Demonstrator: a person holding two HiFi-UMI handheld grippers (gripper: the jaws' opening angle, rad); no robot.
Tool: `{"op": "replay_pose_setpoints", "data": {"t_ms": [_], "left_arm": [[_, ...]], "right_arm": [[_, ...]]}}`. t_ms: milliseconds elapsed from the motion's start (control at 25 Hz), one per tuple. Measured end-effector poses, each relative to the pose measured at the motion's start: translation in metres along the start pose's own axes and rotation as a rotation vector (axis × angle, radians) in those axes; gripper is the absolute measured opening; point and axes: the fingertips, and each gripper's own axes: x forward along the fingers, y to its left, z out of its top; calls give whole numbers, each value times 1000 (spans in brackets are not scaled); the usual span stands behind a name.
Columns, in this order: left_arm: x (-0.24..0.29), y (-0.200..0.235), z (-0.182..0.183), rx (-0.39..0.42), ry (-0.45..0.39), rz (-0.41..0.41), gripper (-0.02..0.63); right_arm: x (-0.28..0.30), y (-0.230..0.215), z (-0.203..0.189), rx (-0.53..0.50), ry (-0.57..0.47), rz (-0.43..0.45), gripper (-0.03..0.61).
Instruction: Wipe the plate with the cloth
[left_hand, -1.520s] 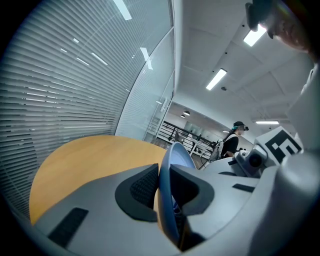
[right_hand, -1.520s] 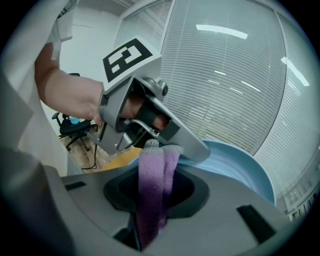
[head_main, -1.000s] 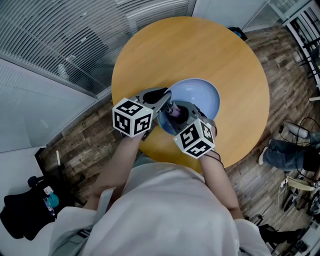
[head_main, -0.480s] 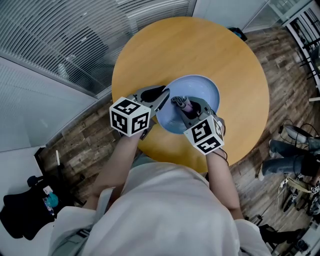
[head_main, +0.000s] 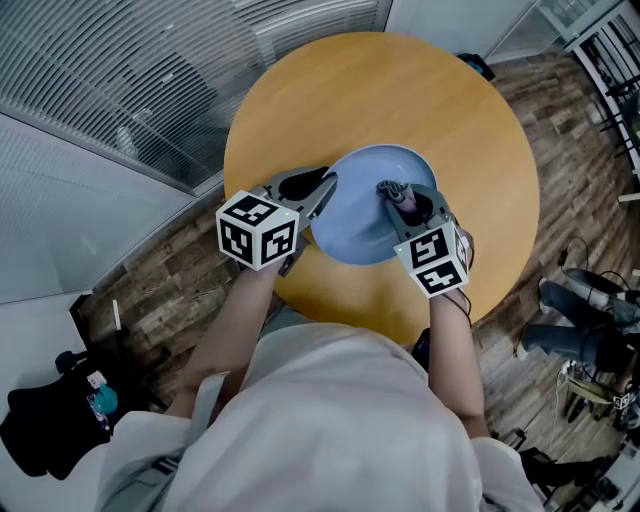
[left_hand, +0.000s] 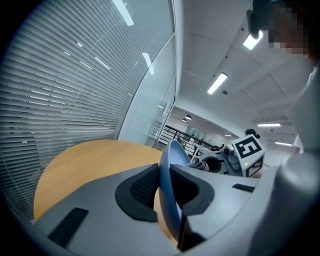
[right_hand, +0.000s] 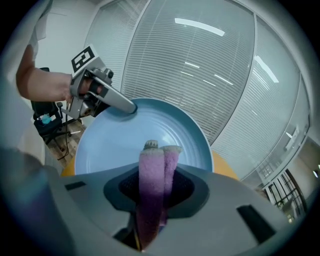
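1. Table (head_main: 480, 150): round, wood top, on a plank floor; a blind-covered glass wall stands to its left
2. Plate (head_main: 355, 230): pale blue, round, with concentric rings on its face; it sits over the near part of the table, between the two grippers; whether it rests on the table cannot be told
3. Left gripper (head_main: 327, 190): at the plate's left edge, jaws clenched on the rim, which shows edge-on between the pads in the left gripper view; its marker cube (head_main: 258, 231) is on the near side
4. Right gripper (head_main: 393, 193): over the right part of the plate, angled down at its face, jaws grasping the cloth; its marker cube (head_main: 438, 261) is near the plate's near-right rim
5. Cloth (right_hand: 151, 170): purple, folded into a narrow strip that stands out past the jaw tips; the tip lies at the plate's face, right of centre; contact cannot be told
6. Arms: bare forearms, white top, reaching in from the near side
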Motion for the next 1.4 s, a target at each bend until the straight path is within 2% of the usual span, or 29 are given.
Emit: {"op": "replay_pose_setpoints", "data": {"t_ms": [560,800,1040,1400], "left_arm": [[2,-1,4,46,5,14,54],[0,4,3,46,6,21,54],[1,4,3,54,10,24,54],[1,3,1,50,10,20,54]], "right_arm": [[-5,-26,-30,92,94,-93,106],[-7,-28,-41,86,159,-110,106],[-3,-20,-46,74,187,-80,106],[3,7,-34,42,163,-17,106]]}}
